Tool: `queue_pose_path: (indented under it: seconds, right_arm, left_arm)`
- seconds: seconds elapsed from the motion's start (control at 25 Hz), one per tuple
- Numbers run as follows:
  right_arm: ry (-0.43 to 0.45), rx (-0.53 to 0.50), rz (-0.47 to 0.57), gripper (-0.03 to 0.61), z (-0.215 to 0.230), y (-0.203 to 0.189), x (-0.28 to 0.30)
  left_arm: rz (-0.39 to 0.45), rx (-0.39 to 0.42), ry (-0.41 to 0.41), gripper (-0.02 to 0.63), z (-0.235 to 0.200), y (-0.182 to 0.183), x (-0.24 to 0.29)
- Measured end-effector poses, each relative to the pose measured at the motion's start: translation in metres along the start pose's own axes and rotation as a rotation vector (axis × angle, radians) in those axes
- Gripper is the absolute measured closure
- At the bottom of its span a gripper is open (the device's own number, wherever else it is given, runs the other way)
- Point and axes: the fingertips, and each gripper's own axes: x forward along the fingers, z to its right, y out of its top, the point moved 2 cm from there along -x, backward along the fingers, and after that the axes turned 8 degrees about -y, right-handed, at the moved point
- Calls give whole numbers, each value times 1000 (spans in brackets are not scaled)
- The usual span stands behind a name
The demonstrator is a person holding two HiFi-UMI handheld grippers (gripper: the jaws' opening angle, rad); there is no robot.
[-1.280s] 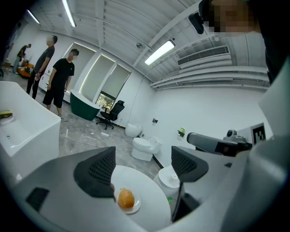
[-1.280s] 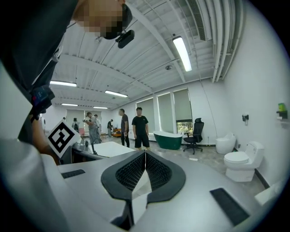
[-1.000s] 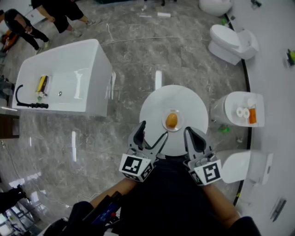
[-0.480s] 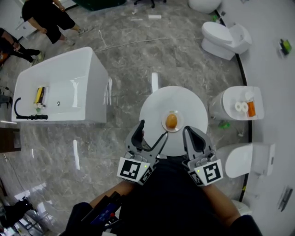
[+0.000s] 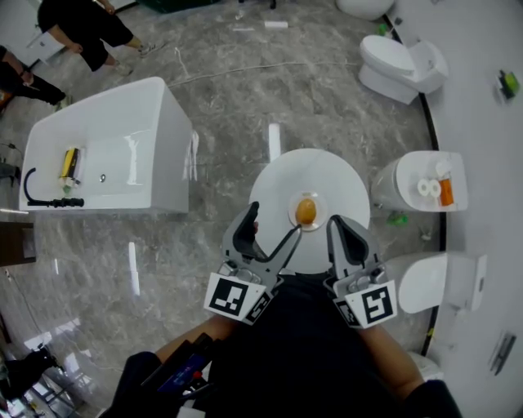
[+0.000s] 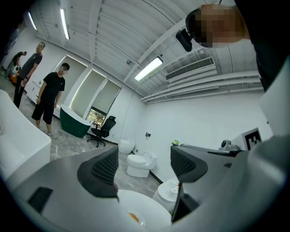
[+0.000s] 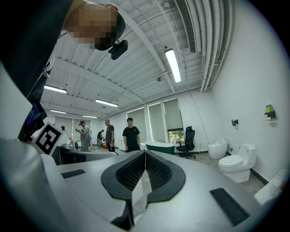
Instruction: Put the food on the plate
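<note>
An orange-yellow piece of food [image 5: 306, 212] lies on a small plate [image 5: 319, 204] in the middle of a round white table [image 5: 343, 184]. My left gripper [image 5: 272, 225] is open just short of the plate's near left side, and its right finger ends close to the plate rim. Its own view shows wide-apart jaws of the left gripper [image 6: 144, 170] with nothing between them, and the food [image 6: 132, 217] on the table [image 6: 149, 206] below. My right gripper [image 5: 337, 224] sits shut at the table's near right edge. The right gripper [image 7: 145, 156] looks out into the room, with its jaws pressed together and empty.
A white bathtub [image 5: 106, 147] stands to the left. Toilets [image 5: 400, 61] and pedestal basins [image 5: 421, 192] line the right wall, one with bottles [image 5: 445, 192] on it. People [image 5: 78, 24] stand at the far left. The floor is grey marble.
My left gripper has edged a little forward toward the plate. The right gripper and the food have hardly moved.
</note>
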Motion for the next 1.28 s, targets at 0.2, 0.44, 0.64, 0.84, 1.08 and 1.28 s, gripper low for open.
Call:
queue_pose_path:
  seconds: [0.2,0.44,0.64,0.84,1.08,1.28]
  right_arm:
    - [19,0,10,571,-1,3,3]
    - [43,-7,20,571,-4,6,8]
    - [34,4,0,571,-5,-1,9]
    - [50,-18,4,571,-6,0,7]
    - [50,-24,13,570,-7,0,4]
    - [54,-35,3,571,-12,-4,3]
  left_arm:
    - [24,4,-7,331,1,4,-2]
    - [33,8,-15,351,2,6,-3]
    - [39,13,-20,450,0,7,-4]
    - [-2,28,-8,560,1,-1,-4]
    - [-34,43,20,612,1,-5,-6]
    - [-24,34,14,614,0,-2,-6]
